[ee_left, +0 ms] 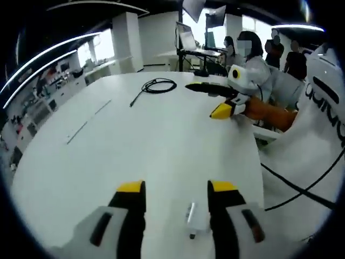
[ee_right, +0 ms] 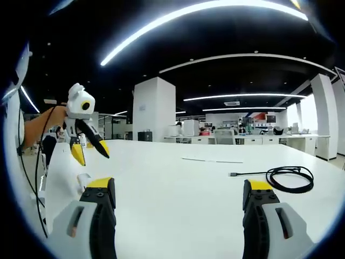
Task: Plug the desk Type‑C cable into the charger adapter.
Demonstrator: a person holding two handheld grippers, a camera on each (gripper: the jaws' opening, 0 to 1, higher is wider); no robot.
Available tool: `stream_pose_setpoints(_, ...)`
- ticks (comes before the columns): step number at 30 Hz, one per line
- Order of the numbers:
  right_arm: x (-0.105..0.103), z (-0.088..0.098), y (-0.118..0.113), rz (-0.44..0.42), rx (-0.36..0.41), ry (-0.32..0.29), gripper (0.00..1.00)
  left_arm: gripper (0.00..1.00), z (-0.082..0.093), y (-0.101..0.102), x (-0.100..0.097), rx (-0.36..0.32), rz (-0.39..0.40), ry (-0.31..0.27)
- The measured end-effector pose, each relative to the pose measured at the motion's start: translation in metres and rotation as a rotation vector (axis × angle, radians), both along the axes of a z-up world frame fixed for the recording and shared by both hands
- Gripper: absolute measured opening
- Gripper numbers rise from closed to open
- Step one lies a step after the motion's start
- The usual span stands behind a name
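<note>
left hand-held gripper (ee_left: 176, 190): jaws apart, holds nothing, small white charger adapter (ee_left: 195, 217) lies on the big white counter (ee_left: 135, 145) between its 2 jaws, by the right one | right hand-held gripper (ee_right: 179, 189): jaws apart, holds nothing | black coiled Type-C cable (ee_right: 287, 178) lies far off on the counter, plug end free

White tabletop (ee_left: 161, 140), coiled black cable (ee_left: 157, 86) lying far across it, small white charger adapter (ee_left: 195, 217) resting near its close edge
</note>
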State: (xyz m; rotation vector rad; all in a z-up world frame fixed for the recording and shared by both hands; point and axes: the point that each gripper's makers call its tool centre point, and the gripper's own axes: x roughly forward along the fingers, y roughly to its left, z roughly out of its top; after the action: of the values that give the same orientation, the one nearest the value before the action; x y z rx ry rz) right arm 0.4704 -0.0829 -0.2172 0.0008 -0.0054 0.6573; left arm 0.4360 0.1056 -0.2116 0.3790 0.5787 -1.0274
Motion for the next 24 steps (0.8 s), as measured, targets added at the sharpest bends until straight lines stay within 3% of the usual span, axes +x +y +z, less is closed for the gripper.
stream_pose_setpoints(3,-0.001,0.002,0.001,-0.003,-0.006,-0.004,1.00,0.59,0.004,0.006,0.005,-0.054,0.054,-0.038)
stream_pose_setpoints(7,-0.001,0.002,0.000,-0.007,-0.014,-0.005,1.00,0.61,0.014,0.012,0.010,-0.133,0.111,-0.120)
stream_pose_setpoints(14,-0.003,0.000,0.006,0.001,-0.016,0.004,1.00,0.88,0.005,0.033,0.014,-0.155,0.236,-0.165)
stream_pose_setpoints(17,-0.002,0.000,0.006,0.003,-0.016,0.003,1.00,0.92,0.000,0.031,0.006,-0.194,0.251,-0.162)
stream_pose_setpoints(20,-0.003,-0.001,0.007,0.007,-0.018,0.005,1.00,0.94,0.005,0.027,0.006,-0.267,0.281,-0.246)
stream_pose_setpoints(22,-0.003,-0.001,0.007,0.006,-0.019,0.006,1.00,0.99,0.003,0.027,0.004,-0.280,0.301,-0.256)
stream_pose_setpoints(24,-0.004,-0.001,0.007,0.006,-0.018,0.007,1.00,1.00,0.004,0.031,0.007,-0.314,0.370,-0.277)
